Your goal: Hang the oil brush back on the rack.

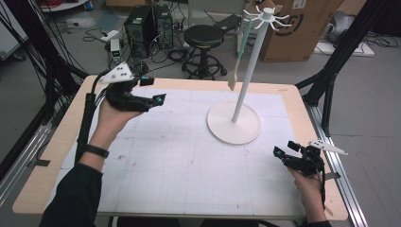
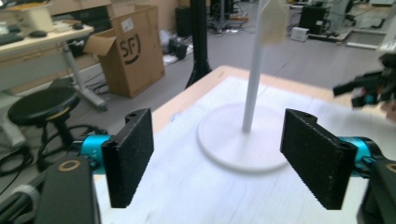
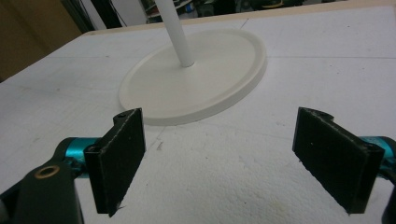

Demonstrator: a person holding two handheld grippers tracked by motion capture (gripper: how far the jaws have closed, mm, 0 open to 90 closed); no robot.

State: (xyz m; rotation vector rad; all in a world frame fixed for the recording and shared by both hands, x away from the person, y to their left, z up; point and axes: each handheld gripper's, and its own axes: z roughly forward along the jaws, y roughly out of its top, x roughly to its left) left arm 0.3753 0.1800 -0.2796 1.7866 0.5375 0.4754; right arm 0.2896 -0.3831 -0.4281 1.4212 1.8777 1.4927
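A white rack with a round base stands right of the table's middle, with hooks at its top. A spatula with a green handle and a pale head hangs from one hook. My left gripper is raised over the far left of the mat, pointing toward the rack, jaws open and empty. In the left gripper view my left gripper frames the pole and base. My right gripper rests near the table's right front, open and empty. In its own view my right gripper faces the base.
A white gridded mat covers the wooden table. Behind the table are a black stool, computer towers and a cardboard box. Black frame struts stand at the right edge.
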